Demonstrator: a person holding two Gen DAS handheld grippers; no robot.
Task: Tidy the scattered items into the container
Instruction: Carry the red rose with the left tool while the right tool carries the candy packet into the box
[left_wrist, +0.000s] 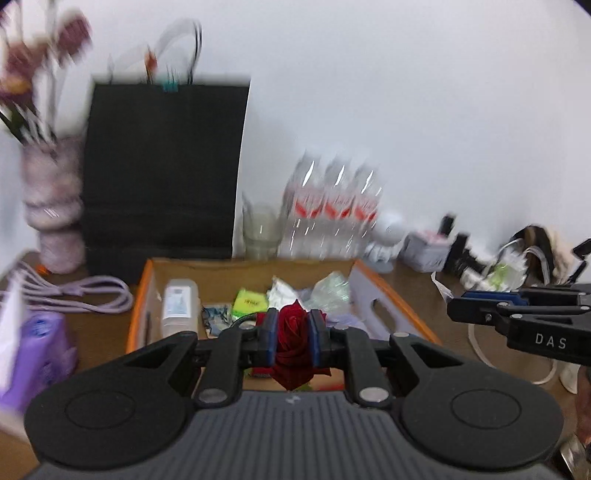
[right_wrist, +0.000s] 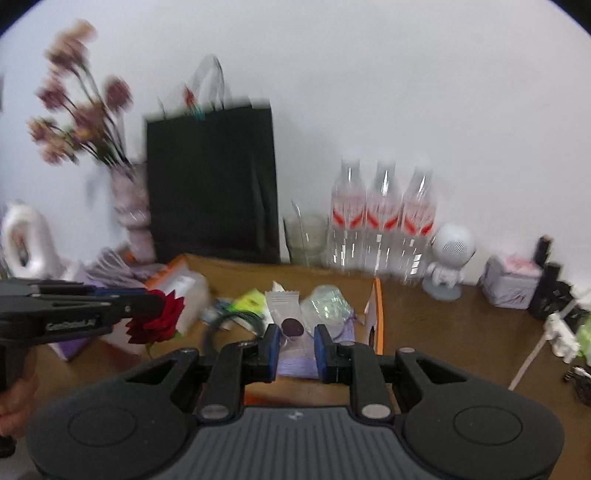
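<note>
My left gripper (left_wrist: 291, 334) is shut on a dark red rose (left_wrist: 293, 343) and holds it above the near side of the cardboard box (left_wrist: 391, 295). The rose (right_wrist: 159, 321) and the left gripper (right_wrist: 147, 304) also show at the left of the right wrist view. The box (right_wrist: 376, 306) holds a white bottle (left_wrist: 179, 306), a yellow-green packet (left_wrist: 251, 302), white wrappers (right_wrist: 286, 306) and a clear plastic bag (right_wrist: 328, 301). My right gripper (right_wrist: 295, 341) is open and empty over the box's near right part; it enters the left wrist view (left_wrist: 458, 308) from the right.
A black paper bag (left_wrist: 162, 166), a vase of dried flowers (right_wrist: 129, 206), a glass (right_wrist: 306, 236), three water bottles (right_wrist: 382, 218), a white robot figure (right_wrist: 448, 258) and a small lilac box (right_wrist: 509, 280) stand along the wall. A purple cable (left_wrist: 85, 295) lies left of the box.
</note>
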